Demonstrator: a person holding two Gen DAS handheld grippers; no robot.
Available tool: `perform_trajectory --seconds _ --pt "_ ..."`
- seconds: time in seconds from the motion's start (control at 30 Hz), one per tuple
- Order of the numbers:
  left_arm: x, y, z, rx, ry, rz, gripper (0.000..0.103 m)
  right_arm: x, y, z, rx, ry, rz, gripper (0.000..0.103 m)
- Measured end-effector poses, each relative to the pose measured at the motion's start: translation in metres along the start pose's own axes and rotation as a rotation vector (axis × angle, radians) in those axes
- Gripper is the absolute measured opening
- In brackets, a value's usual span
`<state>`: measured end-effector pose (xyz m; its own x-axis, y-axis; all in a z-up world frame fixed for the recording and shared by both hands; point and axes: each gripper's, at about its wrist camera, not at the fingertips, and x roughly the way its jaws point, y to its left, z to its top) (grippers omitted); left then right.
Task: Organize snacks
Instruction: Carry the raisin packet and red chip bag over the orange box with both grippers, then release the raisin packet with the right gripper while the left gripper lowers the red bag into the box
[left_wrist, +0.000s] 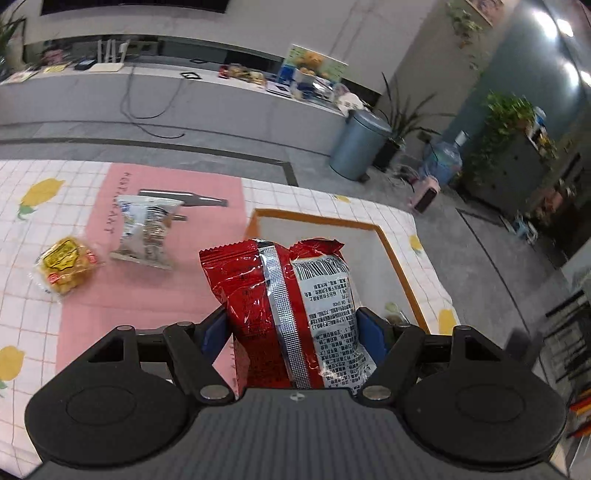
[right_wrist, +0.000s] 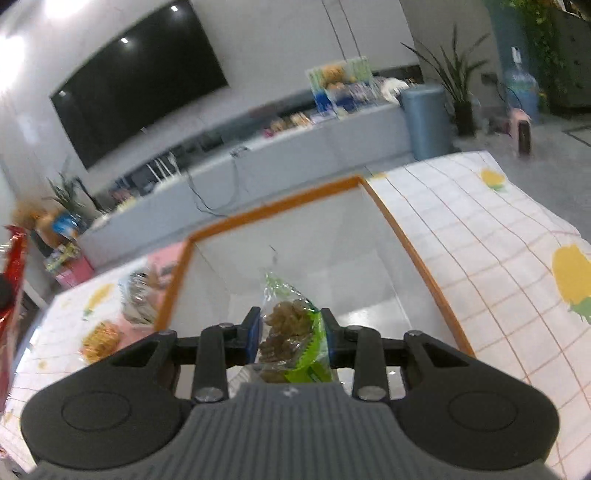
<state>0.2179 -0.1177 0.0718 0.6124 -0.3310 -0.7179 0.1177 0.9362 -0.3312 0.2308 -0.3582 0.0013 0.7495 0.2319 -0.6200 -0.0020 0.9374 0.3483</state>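
Note:
My left gripper (left_wrist: 293, 325) is shut on a red snack bag (left_wrist: 284, 299) with a silver seam and a white label, held upright above the table near the left edge of a white box with an orange rim (left_wrist: 391, 251). My right gripper (right_wrist: 290, 332) is shut on a small clear and green packet of brown snacks (right_wrist: 286, 328), held over the same box's (right_wrist: 273, 206) inside. On the pink mat (left_wrist: 177, 184) lie a silver snack bag (left_wrist: 147, 230) and a yellow snack packet (left_wrist: 66, 266). The silver bag (right_wrist: 138, 295) and yellow packet (right_wrist: 99, 338) also show left of the box in the right wrist view.
A lemon-print checked cloth (left_wrist: 33, 221) covers the table. A dark flat tool (left_wrist: 184, 197) lies on the mat behind the silver bag. Beyond the table stand a grey bin (left_wrist: 358, 142), potted plants, a water jug (left_wrist: 443, 155) and a long low cabinet (left_wrist: 147, 96) under a wall screen (right_wrist: 136, 81).

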Motion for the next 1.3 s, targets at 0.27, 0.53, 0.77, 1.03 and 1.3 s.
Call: perform_trajectory --seconds 0.27,0.53,0.77,1.03,1.3 --pt "0.027 -0.019 -0.014 0.026 0.067 -0.019 0.084 0.018 -0.016 0.003 0.037 0.065 -0.029 0.032" --pt "0.038 -0.037 -0.022 0.057 0.089 -0.013 0.084 0.013 -0.023 0.008 0.109 0.037 -0.015 0.053" --pt "0.058 -0.062 -0.021 0.116 0.093 0.036 0.084 -0.023 -0.035 0.014 0.180 -0.086 0.004 0.060" --pt "0.110 -0.077 -0.012 0.171 0.144 0.165 0.084 -0.048 -0.043 0.021 0.218 -0.167 -0.003 0.061" --pt "0.162 -0.074 -0.002 0.216 0.229 0.269 0.084 -0.050 -0.041 0.021 0.277 -0.174 0.017 0.061"
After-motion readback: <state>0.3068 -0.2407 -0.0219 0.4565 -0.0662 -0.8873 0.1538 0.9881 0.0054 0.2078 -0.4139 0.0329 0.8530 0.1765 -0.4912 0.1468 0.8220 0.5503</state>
